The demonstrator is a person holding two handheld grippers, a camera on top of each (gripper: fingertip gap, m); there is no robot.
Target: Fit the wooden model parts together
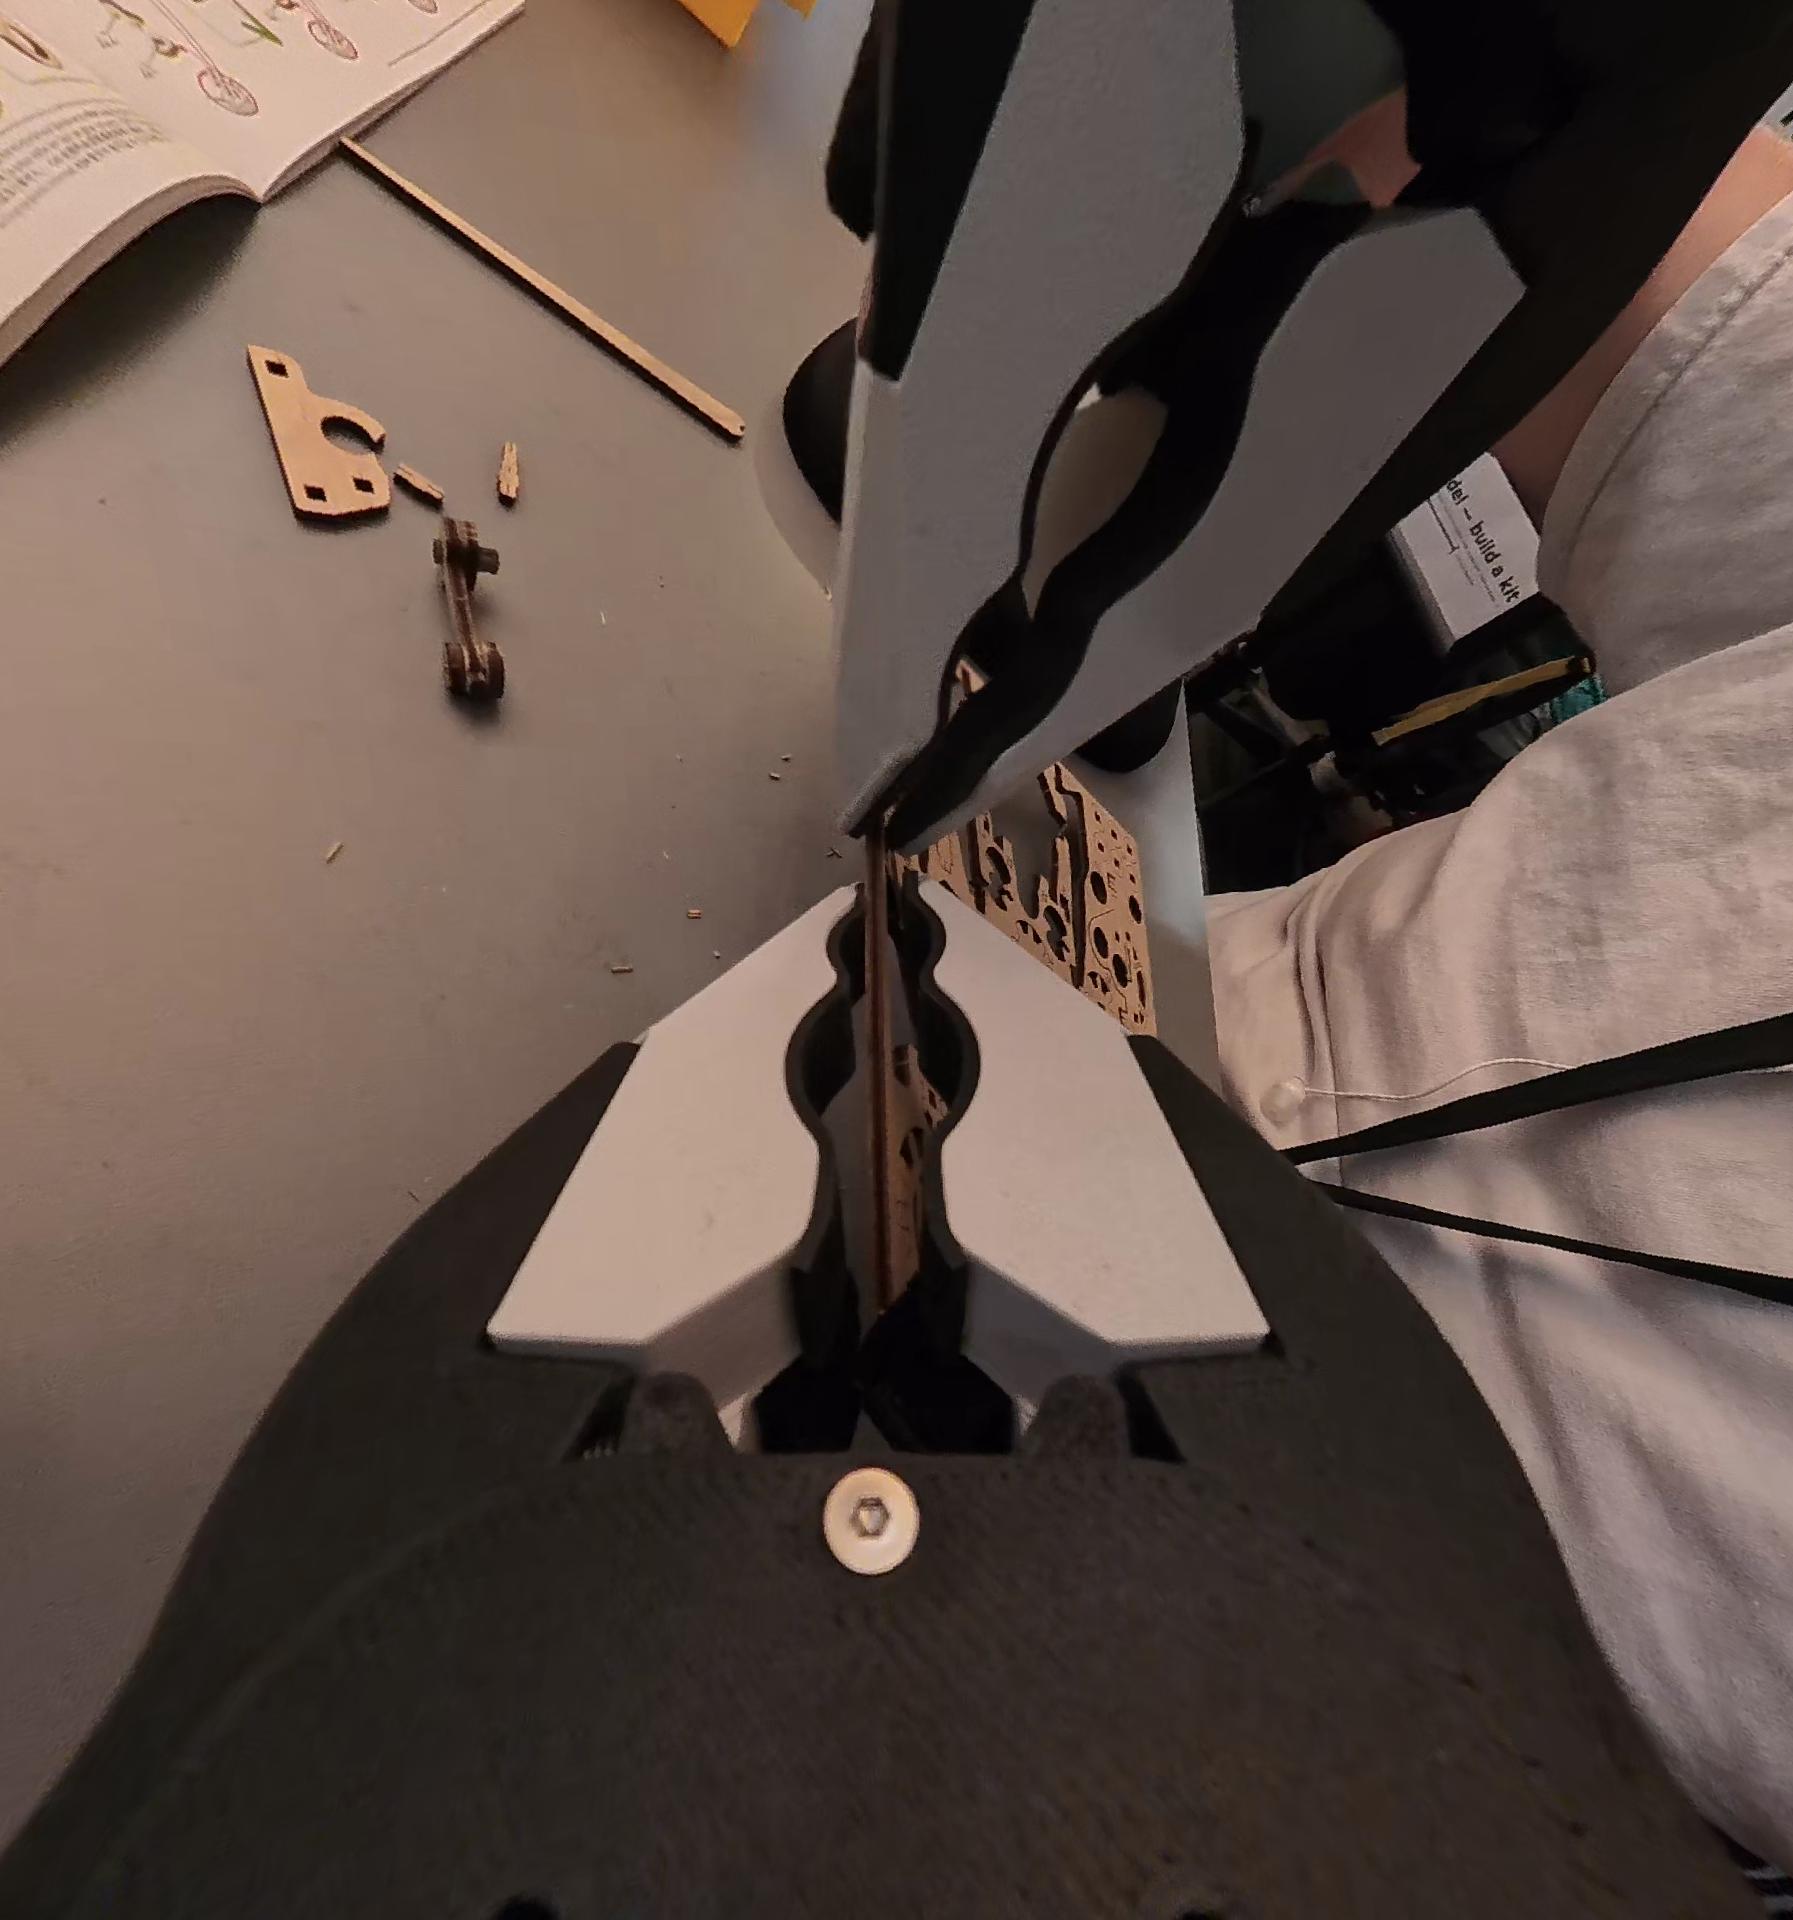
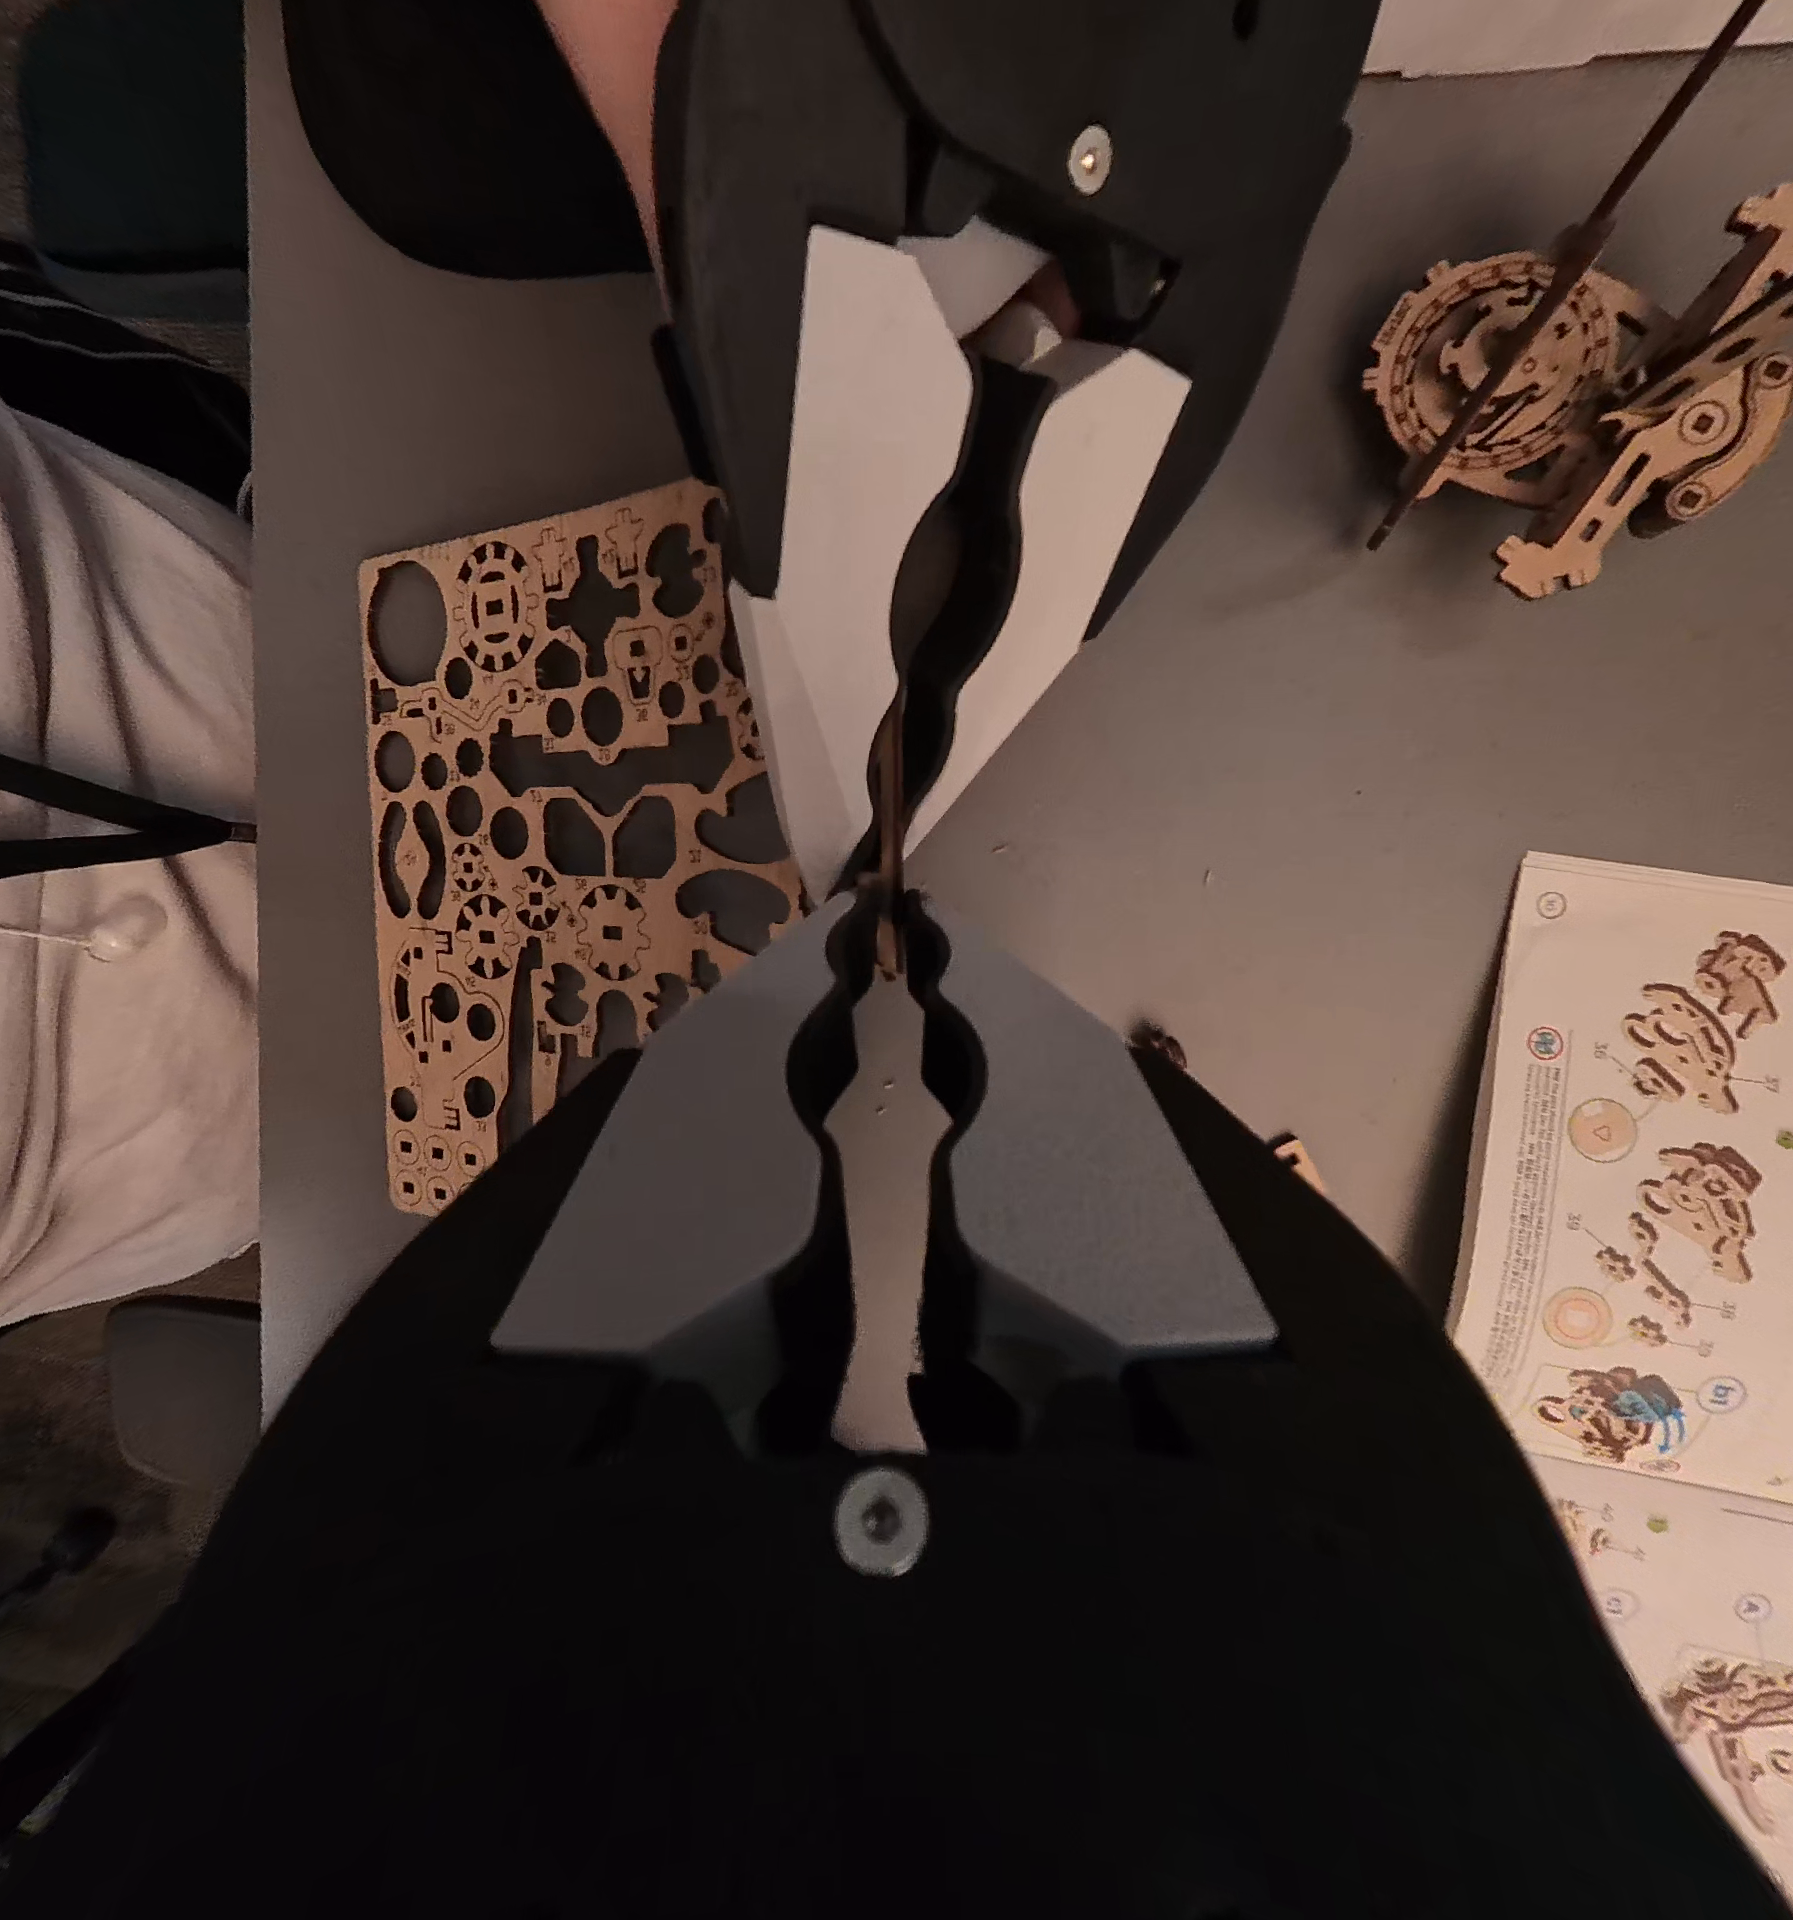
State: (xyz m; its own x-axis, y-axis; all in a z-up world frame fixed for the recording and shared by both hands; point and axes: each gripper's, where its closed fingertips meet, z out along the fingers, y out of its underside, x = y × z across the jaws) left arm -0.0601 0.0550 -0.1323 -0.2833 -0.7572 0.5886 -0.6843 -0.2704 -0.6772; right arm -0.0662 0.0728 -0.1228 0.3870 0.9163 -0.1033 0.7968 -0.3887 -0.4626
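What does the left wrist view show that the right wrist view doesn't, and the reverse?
Left wrist only: a loose flat bracket, a long thin strip and a small linkage on the table.
Right wrist only: the half-built wooden model.
Both: the two hand-held grippers, left and right, tip to tip, pinching one thin wooden piece; the punched-out parts sheet; the open booklet.

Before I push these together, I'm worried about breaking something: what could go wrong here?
The thin wooden strip is pinched at both ends by the left claw and the right claw; a twist or push could snap it. If it slips, it could fall among the loose cut pieces on the table.
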